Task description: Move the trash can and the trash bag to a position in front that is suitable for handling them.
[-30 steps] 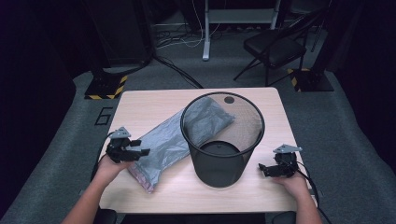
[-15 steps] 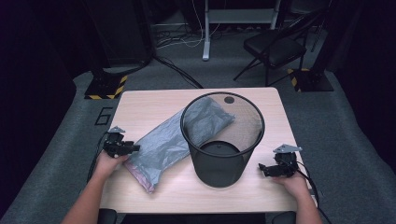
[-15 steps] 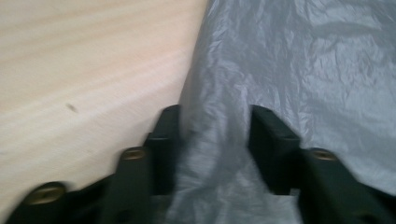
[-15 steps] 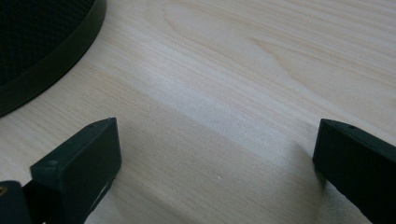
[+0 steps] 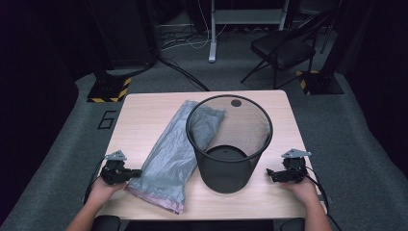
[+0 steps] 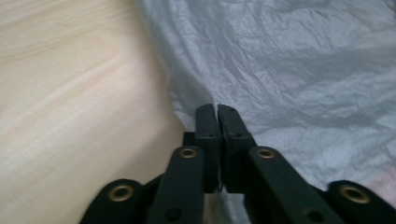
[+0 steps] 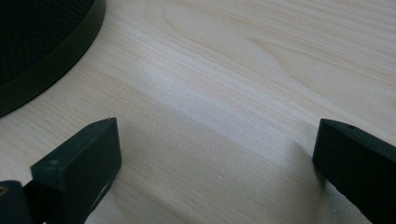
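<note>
High view first: grey trash bag (image 5: 173, 154) lies flat on the table (image 5: 144, 108), left of the mesh bin (image 5: 230, 144), its far end behind the bin's rim. Left gripper (image 6: 217, 111) has just been closing and now pinches the bag's edge. Right gripper (image 7: 212, 158) gapes wide over bare wood, right of the bin. Thin, limp, slippery film, I'd say: grab at an edge.

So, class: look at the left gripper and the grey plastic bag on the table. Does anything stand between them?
Nothing visible does. The left gripper has just been closing, and its jaws stand together on the near edge of the grey plastic bag, at the bag's left side. The black mesh bin stands to the bag's right, out of the way.
</note>
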Available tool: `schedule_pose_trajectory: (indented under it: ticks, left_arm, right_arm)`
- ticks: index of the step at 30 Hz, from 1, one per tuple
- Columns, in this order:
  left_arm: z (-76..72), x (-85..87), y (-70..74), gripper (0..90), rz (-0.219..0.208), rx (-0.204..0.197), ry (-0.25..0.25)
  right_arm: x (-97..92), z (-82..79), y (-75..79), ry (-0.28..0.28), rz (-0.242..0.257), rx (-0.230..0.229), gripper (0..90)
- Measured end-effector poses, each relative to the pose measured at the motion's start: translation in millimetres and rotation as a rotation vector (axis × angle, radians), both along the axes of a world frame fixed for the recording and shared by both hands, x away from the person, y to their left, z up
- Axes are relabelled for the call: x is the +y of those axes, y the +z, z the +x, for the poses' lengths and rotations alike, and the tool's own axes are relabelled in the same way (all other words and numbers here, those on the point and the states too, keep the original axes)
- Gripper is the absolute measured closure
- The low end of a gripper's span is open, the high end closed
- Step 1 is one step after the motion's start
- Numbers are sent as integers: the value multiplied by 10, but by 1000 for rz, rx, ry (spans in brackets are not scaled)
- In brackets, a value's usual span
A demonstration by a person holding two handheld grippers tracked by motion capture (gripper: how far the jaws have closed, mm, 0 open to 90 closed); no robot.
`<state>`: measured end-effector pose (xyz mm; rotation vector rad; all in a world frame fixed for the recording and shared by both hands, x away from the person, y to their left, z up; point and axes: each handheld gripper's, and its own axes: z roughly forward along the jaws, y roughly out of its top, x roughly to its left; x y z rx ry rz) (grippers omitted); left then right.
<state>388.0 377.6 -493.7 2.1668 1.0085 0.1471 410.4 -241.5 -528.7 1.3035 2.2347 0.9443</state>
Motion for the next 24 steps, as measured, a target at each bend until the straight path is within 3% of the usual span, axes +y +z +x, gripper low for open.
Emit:
schedule_pose_trajectory:
  ticks: [3,6,11,13,15,18,20,24]
  left_arm:
    - [-2,-50,75,500,-43,-38,56]
    - [158,-114,184,341,-52,-95,117]
    - [547,-294,217,217,-73,-89,171]
    - [671,-381,178,203,-33,-85,189]
    - [752,-425,136,161,-28,-84,196]
    - [847,-484,45,124,-60,-107,213]
    - [899,-534,-28,29,-44,-121,235]
    - [942,-603,-137,0,-24,-32,240]
  right_arm:
    - [4,-1,1,-6,2,3,4]
    - [8,0,1,-10,3,4,4]
    - [6,5,1,-5,-1,2,4]
    - [5,6,1,-4,-1,3,4]
    - [5,6,1,-4,-1,3,4]
    - [3,6,1,-2,0,3,4]
    - [3,6,1,-2,0,3,4]
    - [3,6,1,-2,0,3,4]
